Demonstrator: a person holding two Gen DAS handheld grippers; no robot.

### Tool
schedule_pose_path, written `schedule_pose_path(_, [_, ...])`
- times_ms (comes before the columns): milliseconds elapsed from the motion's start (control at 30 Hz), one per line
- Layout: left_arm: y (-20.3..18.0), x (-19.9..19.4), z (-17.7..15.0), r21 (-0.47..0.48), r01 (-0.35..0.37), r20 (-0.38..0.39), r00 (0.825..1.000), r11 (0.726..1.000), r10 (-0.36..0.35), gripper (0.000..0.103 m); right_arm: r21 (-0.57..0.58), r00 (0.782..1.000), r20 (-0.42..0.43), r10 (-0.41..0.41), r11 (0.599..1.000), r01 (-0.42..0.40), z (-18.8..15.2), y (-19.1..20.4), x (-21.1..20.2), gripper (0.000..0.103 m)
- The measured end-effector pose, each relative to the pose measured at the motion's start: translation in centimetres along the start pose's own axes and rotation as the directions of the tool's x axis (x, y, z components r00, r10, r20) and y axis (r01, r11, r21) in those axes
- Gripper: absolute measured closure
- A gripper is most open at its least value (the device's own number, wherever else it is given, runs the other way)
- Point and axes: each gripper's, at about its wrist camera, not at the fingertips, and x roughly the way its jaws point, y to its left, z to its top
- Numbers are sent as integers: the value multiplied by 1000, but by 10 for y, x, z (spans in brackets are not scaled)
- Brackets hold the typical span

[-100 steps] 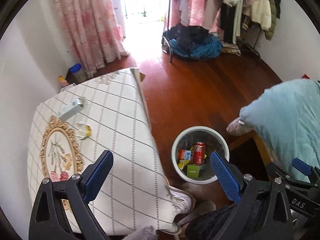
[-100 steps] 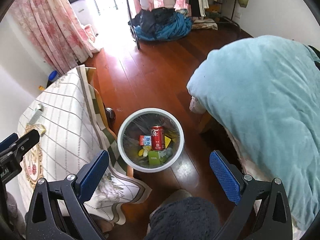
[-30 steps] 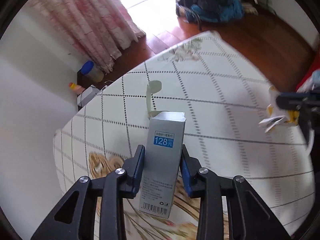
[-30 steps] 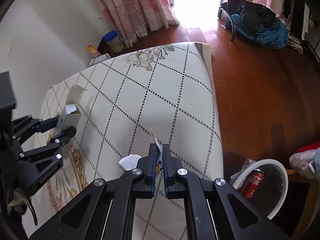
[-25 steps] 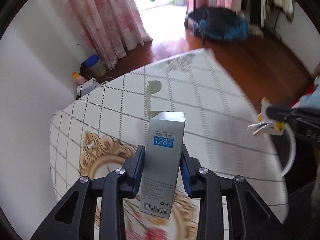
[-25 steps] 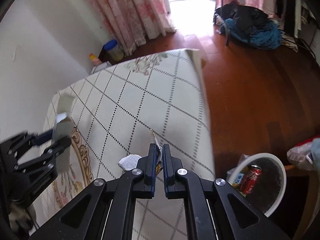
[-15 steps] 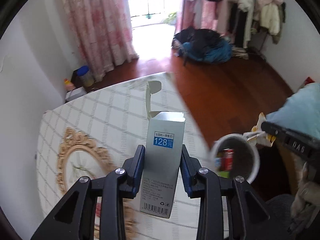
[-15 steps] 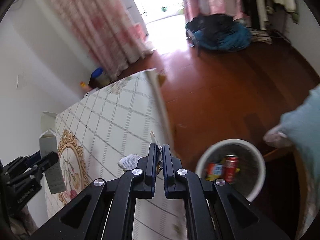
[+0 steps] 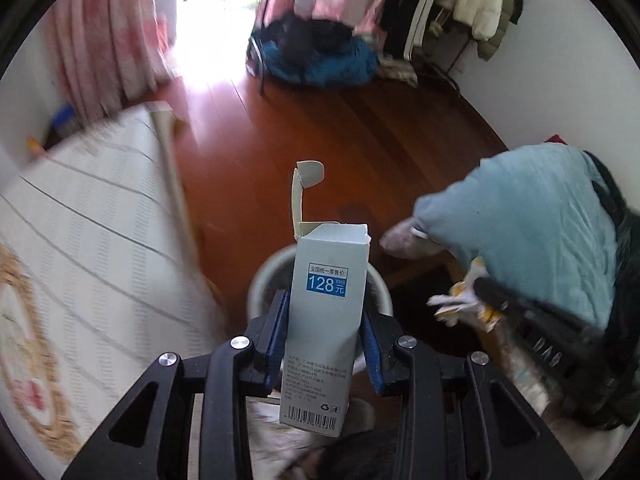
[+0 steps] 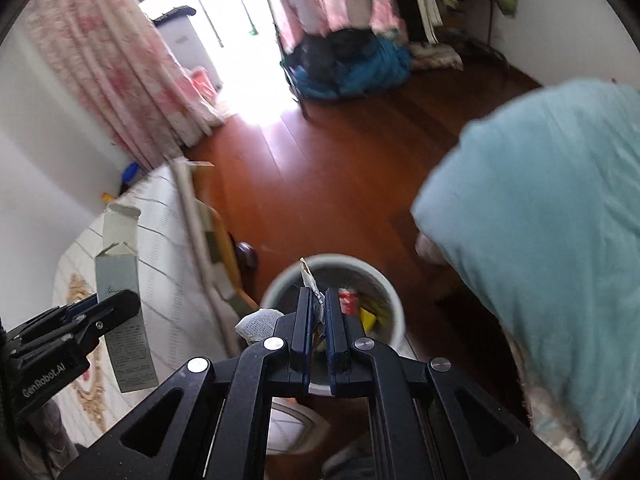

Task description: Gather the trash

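My left gripper (image 9: 325, 308) is shut on a tall grey carton (image 9: 326, 320) with its top flap open and a blue "128" label. It holds the carton over the white trash bin (image 9: 262, 276), which shows behind it. My right gripper (image 10: 317, 300) is shut on a crumpled white and yellow wrapper (image 10: 256, 322), above the bin (image 10: 394, 300), which holds a red can (image 10: 349, 300) and yellow scraps. The left gripper with the carton (image 10: 120, 292) also shows at the left of the right wrist view. The wrapper (image 9: 460, 300) shows at the right of the left wrist view.
A table with a checked cloth (image 9: 80, 248) stands left of the bin. A bed with a light blue blanket (image 10: 540, 220) lies to the right. Wooden floor (image 9: 320, 128), pink curtains (image 10: 100, 60) and a clothes rack with piled clothes (image 9: 320, 56) are farther back.
Both grippers have swung right from over the table to above the bin, carrying the carton and the wrapper. Both stay shut.
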Motion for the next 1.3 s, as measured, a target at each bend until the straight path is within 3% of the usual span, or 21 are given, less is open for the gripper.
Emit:
schedule_pose_path(200, [-1, 79, 18, -104, 73, -163, 983, 992, -90, 67, 10, 991, -132, -22, 1000, 23, 0, -31, 70, 97])
schedule_pose_path(333, [5, 111, 26, -130, 44, -238, 968, 991, -74, 64, -4, 980, -199, -29, 1000, 28, -2, -34, 113, 97])
schedule_pose_path(400, [9, 120, 28, -126, 27, -251, 966, 992, -59, 40, -6, 973, -229, -31, 1000, 31, -3, -33, 130, 97])
schedule_pose_path(467, [14, 125, 29, -138, 14, -249, 967, 990, -48, 22, 3, 968, -246, -41, 999, 43, -6, -33, 139, 96])
schedule_pose_path(533, [20, 127, 26, -142, -1, -253, 967, 990, -36, 19, 4, 958, -284, -30, 999, 32, -7, -32, 153, 96])
schedule_pose_path(567, [21, 126, 25, -136, -15, -255, 967, 991, -21, 17, 7, 954, -297, -31, 999, 35, -8, -32, 157, 90])
schedule_pose_path(633, [23, 123, 21, -108, -49, -255, 967, 993, 20, 11, 11, 951, -306, -35, 999, 40, -11, -31, 160, 56])
schedule_pose_path(667, [25, 120, 21, -98, -70, -251, 967, 993, 44, 8, 14, 951, -308, -33, 999, 39, -12, -31, 161, 28])
schedule_pose_path(700, [26, 117, 18, -91, -83, -249, 967, 992, 58, 8, 12, 950, -309, -34, 999, 40, -15, -30, 159, 17])
schedule_pose_path(767, [25, 112, 13, -67, -129, -229, 967, 989, 110, 8, 5, 949, -312, -52, 998, 57, -18, -28, 157, 11])
schedule_pose_path(800, [24, 108, 10, -55, -146, -220, 967, 988, 131, 8, 0, 946, -318, -61, 998, 64, -19, -27, 155, 2])
schedule_pose_path(967, [18, 77, -3, -17, -220, -162, 963, 975, 214, 8, -22, 946, -311, -94, 996, 91, -25, -21, 132, 0])
schedule_pose_path(1300, [6, -11, -40, -2, -249, -56, 967, 969, 248, 8, -60, 974, -215, -72, 996, 61, -39, 7, 29, 0])
